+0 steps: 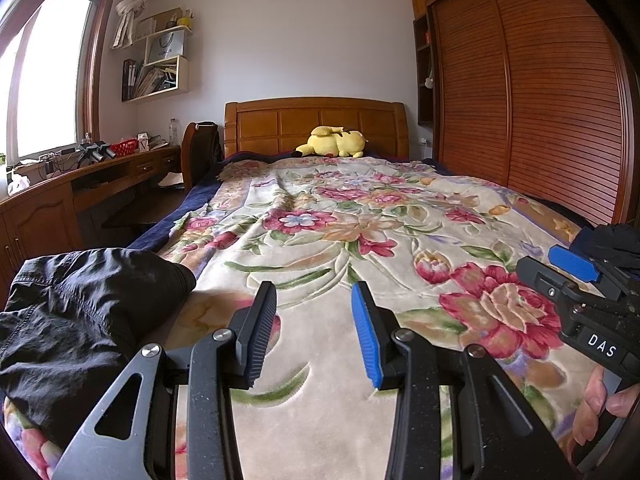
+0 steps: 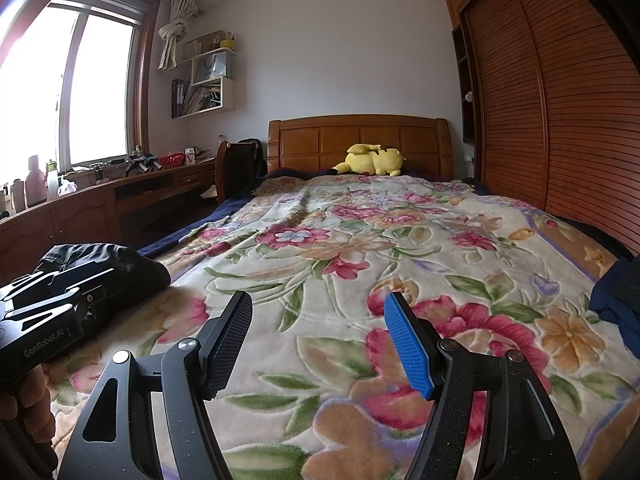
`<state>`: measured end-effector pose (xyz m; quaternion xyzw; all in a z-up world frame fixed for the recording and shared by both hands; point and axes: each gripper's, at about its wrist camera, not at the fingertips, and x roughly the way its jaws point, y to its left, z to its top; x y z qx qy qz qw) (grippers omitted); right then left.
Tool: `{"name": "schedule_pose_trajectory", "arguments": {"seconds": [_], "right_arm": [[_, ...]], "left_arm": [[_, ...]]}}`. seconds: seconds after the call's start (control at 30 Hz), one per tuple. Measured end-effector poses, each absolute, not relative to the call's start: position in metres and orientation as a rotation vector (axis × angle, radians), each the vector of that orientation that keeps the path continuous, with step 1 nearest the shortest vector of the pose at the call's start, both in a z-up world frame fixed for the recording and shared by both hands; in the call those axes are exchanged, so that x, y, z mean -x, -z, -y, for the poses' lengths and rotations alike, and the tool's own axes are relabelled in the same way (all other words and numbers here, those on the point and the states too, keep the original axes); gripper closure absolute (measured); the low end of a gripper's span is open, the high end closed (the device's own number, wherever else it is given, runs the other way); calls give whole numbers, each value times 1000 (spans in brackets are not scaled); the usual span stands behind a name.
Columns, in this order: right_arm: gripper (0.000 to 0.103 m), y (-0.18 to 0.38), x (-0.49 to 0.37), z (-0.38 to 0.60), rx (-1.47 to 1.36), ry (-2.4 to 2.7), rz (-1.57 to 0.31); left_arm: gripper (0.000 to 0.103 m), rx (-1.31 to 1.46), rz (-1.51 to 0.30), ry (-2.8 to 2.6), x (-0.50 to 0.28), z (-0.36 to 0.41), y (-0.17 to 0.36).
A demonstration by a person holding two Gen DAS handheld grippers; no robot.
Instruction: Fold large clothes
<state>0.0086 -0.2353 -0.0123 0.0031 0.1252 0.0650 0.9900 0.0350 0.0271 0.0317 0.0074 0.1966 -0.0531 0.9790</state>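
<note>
A crumpled black garment (image 1: pixel 80 312) lies on the near left of the bed, left of my left gripper (image 1: pixel 313 292). That gripper hovers over the floral blanket (image 1: pixel 320 220), open, with nothing between its pads. My right gripper (image 2: pixel 318 300) hangs beside it over the blanket, open wider and also empty. A dark navy garment (image 2: pixel 616 300) sits bunched at the bed's right edge. In the right wrist view the left gripper (image 2: pixel 80 284) shows in front of the black garment (image 2: pixel 108 258). In the left wrist view the right gripper (image 1: pixel 538 260) shows just before the navy garment (image 1: pixel 608 244).
A yellow plush toy (image 1: pixel 334 142) rests by the wooden headboard (image 1: pixel 316 120). A slatted wardrobe (image 1: pixel 540 100) runs along the right side of the bed. On the left stand a desk (image 1: pixel 100 176) with clutter, a chair (image 1: pixel 200 152) and wall shelves. A hand (image 1: pixel 600 404) holds the right gripper.
</note>
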Motion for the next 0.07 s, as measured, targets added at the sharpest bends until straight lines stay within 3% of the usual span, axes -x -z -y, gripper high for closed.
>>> {"name": "schedule_pose_trajectory", "arguments": {"seconds": [0.07], "right_arm": [[33,12,-8,235,-7,-131,-251]], "left_arm": [[63,-15,-396,108,-35,-27,-32]]}}
